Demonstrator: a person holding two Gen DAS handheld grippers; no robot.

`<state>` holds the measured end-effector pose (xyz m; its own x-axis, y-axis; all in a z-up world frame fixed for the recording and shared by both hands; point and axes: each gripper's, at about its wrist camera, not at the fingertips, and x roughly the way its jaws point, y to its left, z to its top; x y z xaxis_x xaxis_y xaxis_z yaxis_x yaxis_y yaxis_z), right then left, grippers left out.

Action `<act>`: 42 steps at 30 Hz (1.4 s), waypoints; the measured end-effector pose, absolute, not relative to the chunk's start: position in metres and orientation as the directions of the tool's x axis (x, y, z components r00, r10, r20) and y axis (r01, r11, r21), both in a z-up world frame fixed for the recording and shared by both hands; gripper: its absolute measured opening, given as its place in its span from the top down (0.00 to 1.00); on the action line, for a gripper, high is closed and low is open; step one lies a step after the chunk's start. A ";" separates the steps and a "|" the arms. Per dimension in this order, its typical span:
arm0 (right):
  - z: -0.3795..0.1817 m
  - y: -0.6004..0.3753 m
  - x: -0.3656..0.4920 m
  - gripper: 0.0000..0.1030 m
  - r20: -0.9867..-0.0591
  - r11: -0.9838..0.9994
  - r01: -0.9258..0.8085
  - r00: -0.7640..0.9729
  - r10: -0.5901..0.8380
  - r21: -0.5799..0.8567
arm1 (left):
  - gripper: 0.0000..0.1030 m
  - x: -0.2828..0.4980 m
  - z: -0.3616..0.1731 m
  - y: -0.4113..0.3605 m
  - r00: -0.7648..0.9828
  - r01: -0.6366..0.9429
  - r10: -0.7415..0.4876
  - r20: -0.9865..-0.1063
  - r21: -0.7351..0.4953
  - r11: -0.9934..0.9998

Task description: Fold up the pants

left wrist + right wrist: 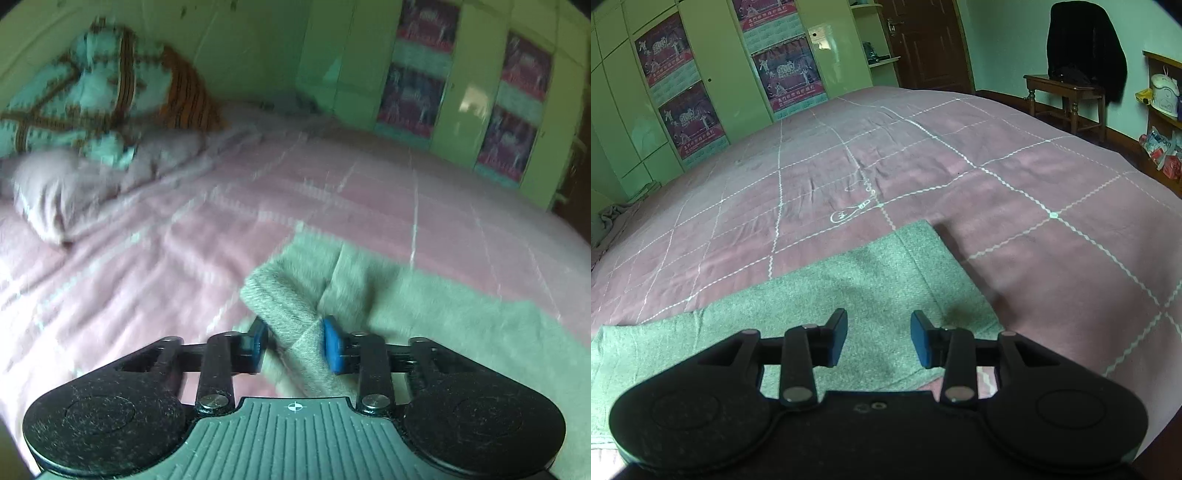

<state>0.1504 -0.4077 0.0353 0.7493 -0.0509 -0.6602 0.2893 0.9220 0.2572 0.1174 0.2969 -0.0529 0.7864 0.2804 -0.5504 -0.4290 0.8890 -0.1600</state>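
Here, pants (291, 314) fold between left gripper (295, 341) blue pads, bedspread (147, 266) beneath.

Right gripper (879, 338) hangs over the grey-green pants (827, 291), blue-padded fingers (923, 343) spread apart, nothing between them. Pants lie flat on the pink bedspread (1034, 177) with its white grid stitching, one squared end (916, 230) pointing away from the camera. Beyond the bed: green wardrobe doors (713, 48) carrying posters (790, 74), a dark wooden door (923, 40), a wooden stool (1067, 99) below a black garment (1086, 48) hung on the wall.
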 end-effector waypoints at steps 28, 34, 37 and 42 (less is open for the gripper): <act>0.017 -0.447 0.117 0.65 -0.629 0.825 0.330 0.777 0.040 0.459 | 0.36 0.136 -0.082 0.226 0.728 -0.115 0.061 -0.683 -0.034 0.993; -0.005 -0.472 0.101 0.60 -0.600 0.717 0.324 0.783 0.162 0.617 | 0.31 0.137 -0.080 0.217 0.726 -0.111 0.064 -0.685 -0.024 0.994; -0.028 -0.475 0.106 0.60 -0.556 0.654 0.299 0.800 0.225 0.695 | 0.30 0.138 -0.081 0.217 0.725 -0.111 0.061 -0.686 -0.029 0.993; -0.042 -0.491 0.116 0.76 -0.496 0.577 0.262 0.818 0.292 0.773 | 0.27 0.140 -0.082 0.215 0.721 -0.115 0.065 -0.690 -0.026 0.993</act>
